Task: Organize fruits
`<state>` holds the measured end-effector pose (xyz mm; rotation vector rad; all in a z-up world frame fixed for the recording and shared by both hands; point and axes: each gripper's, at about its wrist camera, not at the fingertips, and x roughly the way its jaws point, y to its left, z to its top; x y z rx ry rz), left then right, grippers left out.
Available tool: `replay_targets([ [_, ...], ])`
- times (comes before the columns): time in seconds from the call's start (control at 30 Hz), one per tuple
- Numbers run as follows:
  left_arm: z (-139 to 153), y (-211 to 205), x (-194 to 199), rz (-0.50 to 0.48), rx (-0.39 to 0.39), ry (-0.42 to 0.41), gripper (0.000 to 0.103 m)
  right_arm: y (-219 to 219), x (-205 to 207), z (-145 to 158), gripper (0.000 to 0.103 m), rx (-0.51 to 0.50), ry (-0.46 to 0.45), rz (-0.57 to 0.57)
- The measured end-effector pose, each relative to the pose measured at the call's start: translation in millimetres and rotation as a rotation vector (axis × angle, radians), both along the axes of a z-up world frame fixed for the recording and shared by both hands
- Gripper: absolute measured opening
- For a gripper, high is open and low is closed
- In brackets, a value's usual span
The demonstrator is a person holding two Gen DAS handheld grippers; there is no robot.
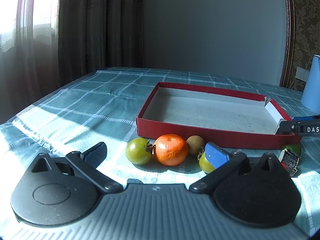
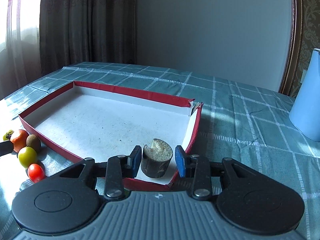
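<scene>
— Where's the fruit sitting relative to the red box [image 2: 112,92]?

— Most of it is just outside the box's near wall: a green tomato [image 1: 138,151], an orange tangerine [image 1: 171,149], a small brown fruit [image 1: 195,145] touching that wall, then a second green one [image 2: 27,157] and a red cherry tomato [image 2: 36,172].

— Anything inside the box?

— One dark cut stub [image 2: 156,160], upright in the near right corner, close to both walls. The rest of the floor is bare.

— And the tools?

— The right gripper [image 2: 158,159] straddles the stub, pads apart, not pressing. The left gripper [image 1: 156,155] gapes wide before the box's near wall, holding nothing.
</scene>
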<state>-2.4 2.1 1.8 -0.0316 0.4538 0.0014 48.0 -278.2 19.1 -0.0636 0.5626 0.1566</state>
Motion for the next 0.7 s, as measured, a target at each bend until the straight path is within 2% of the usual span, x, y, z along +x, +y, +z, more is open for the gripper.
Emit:
replay_targets([
  [0.03,0.0,0.7,-0.1,-0.002,-0.003,0.000,0.103,-3.0,-4.7,1.2,0.051,0.027,-0.016,-0.003],
  [0.07,0.0,1.3,-0.7,-0.005,-0.006,-0.001,0.103,-5.2,-9.9,2.9,0.065,0.043,-0.028,-0.025],
  [0.13,0.7,4.1,-4.4,-0.022,-0.022,-0.011,0.103,-12.5,-25.4,7.7,0.084,0.075,-0.062,-0.076],
  [0.23,0.9,8.9,-17.4,-0.084,-0.026,-0.044,0.103,-28.9,-54.8,9.0,0.084,0.169,-0.099,-0.085],
  [0.4,2.6,17.6,-34.2,-0.158,-0.021,-0.120,0.103,-40.3,-79.8,-4.4,0.084,0.238,-0.112,-0.089],
  [0.5,3.4,17.6,-28.8,-0.139,0.003,-0.095,0.103,-41.5,-79.9,-10.2,0.084,0.285,-0.090,-0.086],
  [0.57,3.8,17.2,-23.7,-0.123,0.021,-0.081,0.103,-42.5,-83.2,-10.4,0.084,0.313,-0.115,-0.093],
  [0.7,4.7,18.8,-19.9,-0.142,0.013,-0.075,0.100,-40.9,-82.2,-11.0,0.084,0.304,-0.109,-0.094],
])
